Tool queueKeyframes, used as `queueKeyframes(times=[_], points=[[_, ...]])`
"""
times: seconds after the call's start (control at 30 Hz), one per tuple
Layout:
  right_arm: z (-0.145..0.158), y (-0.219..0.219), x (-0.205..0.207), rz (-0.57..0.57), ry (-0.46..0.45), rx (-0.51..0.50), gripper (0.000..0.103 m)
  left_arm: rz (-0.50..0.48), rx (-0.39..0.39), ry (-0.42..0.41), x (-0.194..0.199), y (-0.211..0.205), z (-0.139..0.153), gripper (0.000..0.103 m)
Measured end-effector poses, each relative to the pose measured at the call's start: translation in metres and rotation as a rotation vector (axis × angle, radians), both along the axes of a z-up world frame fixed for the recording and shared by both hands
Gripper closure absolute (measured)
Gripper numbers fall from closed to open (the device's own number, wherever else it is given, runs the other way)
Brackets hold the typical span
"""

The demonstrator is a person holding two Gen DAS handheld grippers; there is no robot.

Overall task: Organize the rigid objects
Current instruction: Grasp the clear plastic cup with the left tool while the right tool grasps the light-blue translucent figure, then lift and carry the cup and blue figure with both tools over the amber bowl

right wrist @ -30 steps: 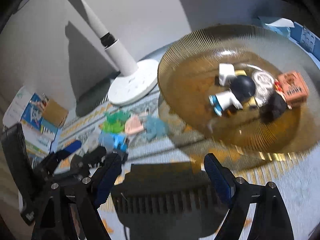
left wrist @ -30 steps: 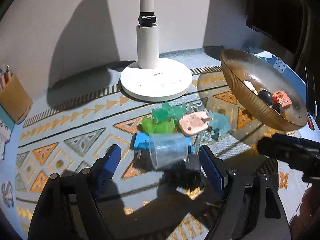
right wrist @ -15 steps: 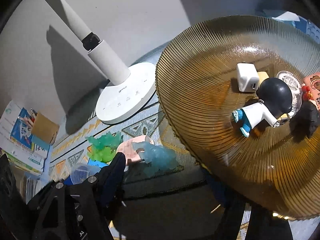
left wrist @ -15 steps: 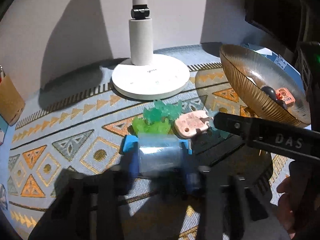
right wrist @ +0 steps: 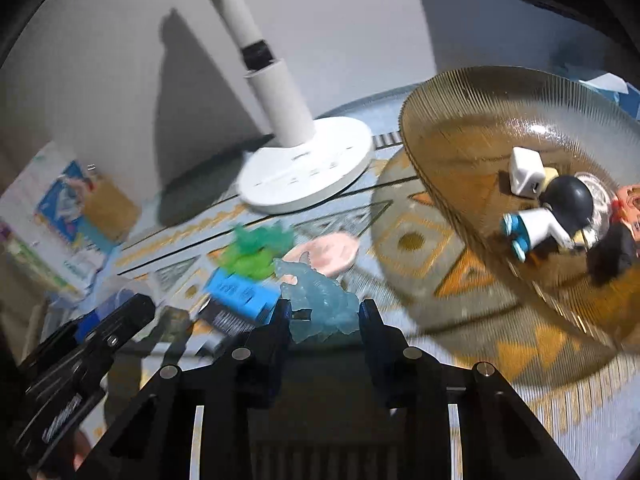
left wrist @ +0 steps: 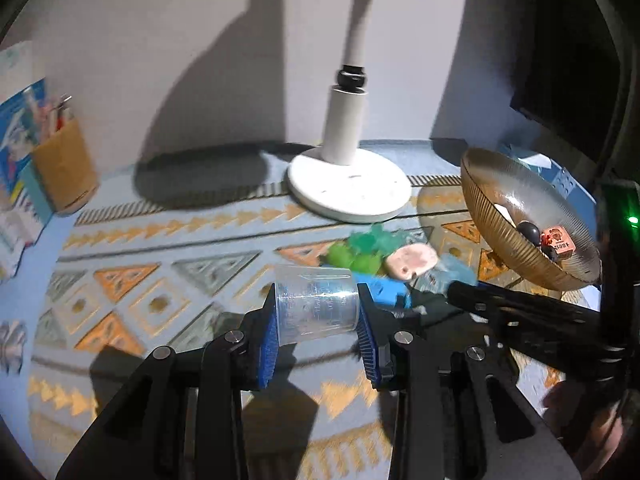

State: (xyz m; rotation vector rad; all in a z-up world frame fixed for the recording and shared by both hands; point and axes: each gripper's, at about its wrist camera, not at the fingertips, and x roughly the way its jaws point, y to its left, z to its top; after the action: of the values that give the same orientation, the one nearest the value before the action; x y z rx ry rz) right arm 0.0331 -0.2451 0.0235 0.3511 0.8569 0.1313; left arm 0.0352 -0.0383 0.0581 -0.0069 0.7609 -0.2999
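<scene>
Patterned mat, lamp behind. Left gripper (left wrist: pixel 318 322) clamped on clear cup (left wrist: pixel 316 305), lifted, rim forward. Right gripper (right wrist: pixel 324 320) closing on pale blue figure (right wrist: pixel 320 300). Amber bowl (right wrist: pixel 440 168) lies right of both, nearer the right hand.

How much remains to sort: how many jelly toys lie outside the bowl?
3: teal toy by the lamp base, lime toy just before it, pale blue toy beside the pink piece. Others may hide.

The lamp (left wrist: pixel 352 128) neck runs off the top edge (green toys (right wrist: pixel 256 252) blurred).
</scene>
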Motion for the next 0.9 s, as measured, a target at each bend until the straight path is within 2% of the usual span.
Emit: queueKeyframes(times=[0.1,0.23,0.33,0.53,0.63,0.7,0.9], points=[[0.007,0.003,-0.026,0.045,-0.018,-0.009,0.069,0.034,-0.013,0.016,-0.014,0.014,-0.008,0.072],[0.009,0.014,-0.054,0.093,-0.032,-0.098,0.069,0.063,-0.050,0.038,-0.023,0.026,-0.023,0.072],[0.005,0.021,-0.063,0.123,-0.033,-0.151,0.069,0.092,-0.022,0.024,-0.024,0.026,-0.028,0.072],[-0.010,0.036,-0.059,0.127,-0.005,-0.259,0.066,0.070,0.016,-0.016,-0.030,0.019,-0.026,0.072],[-0.013,0.045,-0.058,0.130,-0.004,-0.318,0.058,0.067,0.025,-0.023,-0.031,0.018,-0.026,0.072],[-0.012,0.050,-0.060,0.138,-0.020,-0.342,0.045,0.068,0.018,-0.020,-0.030,0.019,-0.026,0.072],[-0.011,0.056,-0.057,0.134,-0.021,-0.373,0.043,0.072,0.010,-0.014,-0.029,0.021,-0.026,0.072]])
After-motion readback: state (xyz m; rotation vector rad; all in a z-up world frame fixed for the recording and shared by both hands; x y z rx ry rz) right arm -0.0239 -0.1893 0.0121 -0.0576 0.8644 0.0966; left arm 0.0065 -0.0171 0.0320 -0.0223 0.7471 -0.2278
